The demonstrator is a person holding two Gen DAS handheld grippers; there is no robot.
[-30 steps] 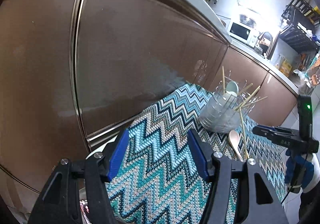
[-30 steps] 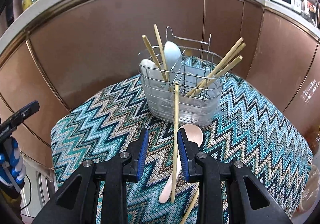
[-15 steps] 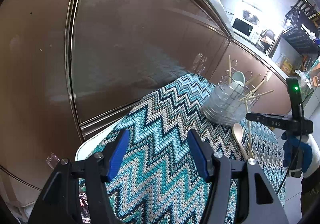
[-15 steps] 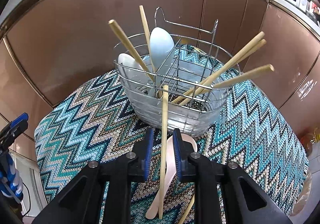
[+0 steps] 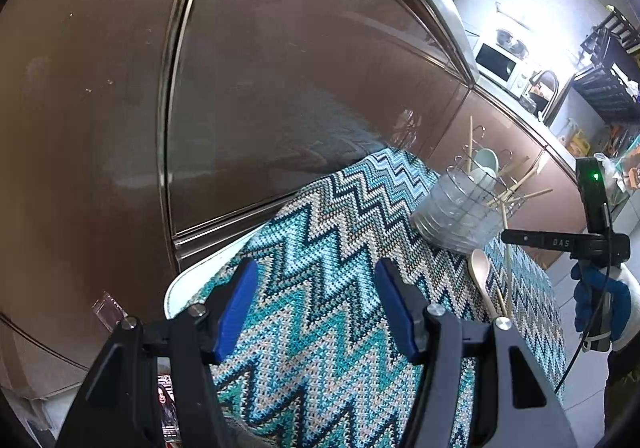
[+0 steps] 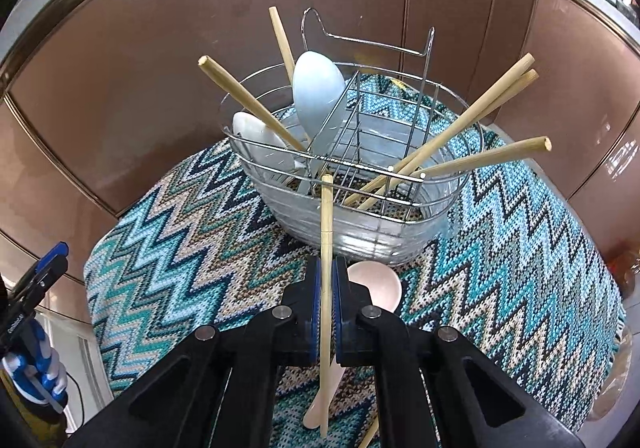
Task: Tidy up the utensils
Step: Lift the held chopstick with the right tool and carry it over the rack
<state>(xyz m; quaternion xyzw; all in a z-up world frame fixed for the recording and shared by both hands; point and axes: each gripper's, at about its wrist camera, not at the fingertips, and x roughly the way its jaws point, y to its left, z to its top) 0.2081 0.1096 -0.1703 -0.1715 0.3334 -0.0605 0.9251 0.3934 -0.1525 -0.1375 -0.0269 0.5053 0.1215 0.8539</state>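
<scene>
Since the earlier frame the right gripper (image 6: 326, 302) has moved in toward the wire caddy (image 6: 352, 183) and its jaws have just been closing; they now pinch a single chopstick (image 6: 326, 215) between the blue pads. Chopstick's long axis runs along the fingers, far tip pointing up at the caddy's near rim, near end trailing back under the jaws. A pink spoon (image 6: 376, 284) lies on the zigzag cloth (image 6: 168, 232) just beside it, a second loose chopstick close by.

Likely next step: lift straight, tilt the tip over the rim, drop into the right compartment with the other chopsticks. Keep clear of the spoon.

Left gripper (image 5: 316, 300) is spread wide, empty, over the cloth's near edge.
</scene>
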